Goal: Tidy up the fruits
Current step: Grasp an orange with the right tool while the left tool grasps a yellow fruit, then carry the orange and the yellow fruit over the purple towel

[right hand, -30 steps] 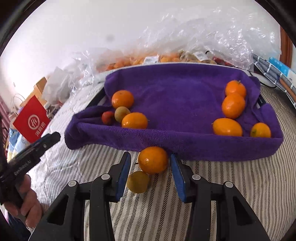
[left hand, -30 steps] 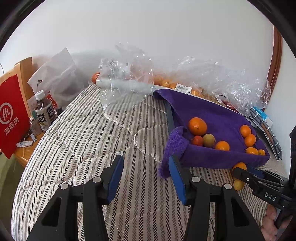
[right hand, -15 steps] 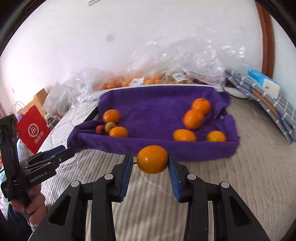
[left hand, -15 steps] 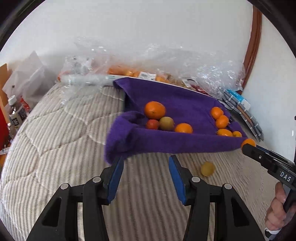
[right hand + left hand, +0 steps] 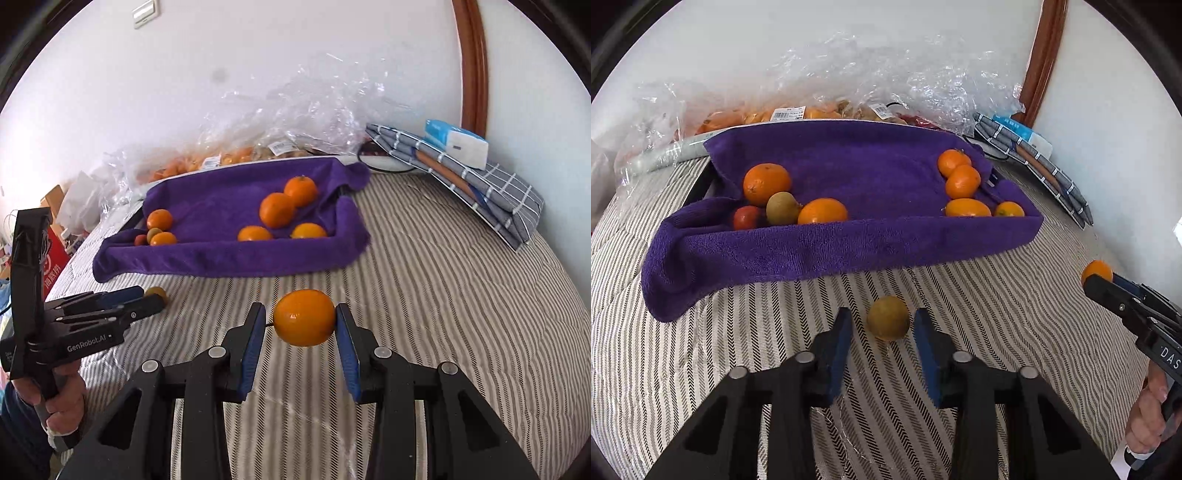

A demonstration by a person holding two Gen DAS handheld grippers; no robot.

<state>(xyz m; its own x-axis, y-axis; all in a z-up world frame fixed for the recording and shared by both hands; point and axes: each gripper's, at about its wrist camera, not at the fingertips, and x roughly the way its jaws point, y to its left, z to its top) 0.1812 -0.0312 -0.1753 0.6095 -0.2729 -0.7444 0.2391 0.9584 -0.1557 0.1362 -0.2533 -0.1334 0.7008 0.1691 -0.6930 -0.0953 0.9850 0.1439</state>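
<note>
Seven fruits lie on the purple towel [image 5: 849, 236]: three at its left beside a small red one [image 5: 746, 217], and four oranges at its right. An eighth, the yellow-green fruit [image 5: 888, 317], sits on the striped quilt [image 5: 997, 295] between the left gripper [image 5: 882, 330] fingers; its jaws are closing, seemingly not yet touching. The right gripper [image 5: 300, 328], pitched down, clamps an orange [image 5: 303, 316] above the quilt.
</note>
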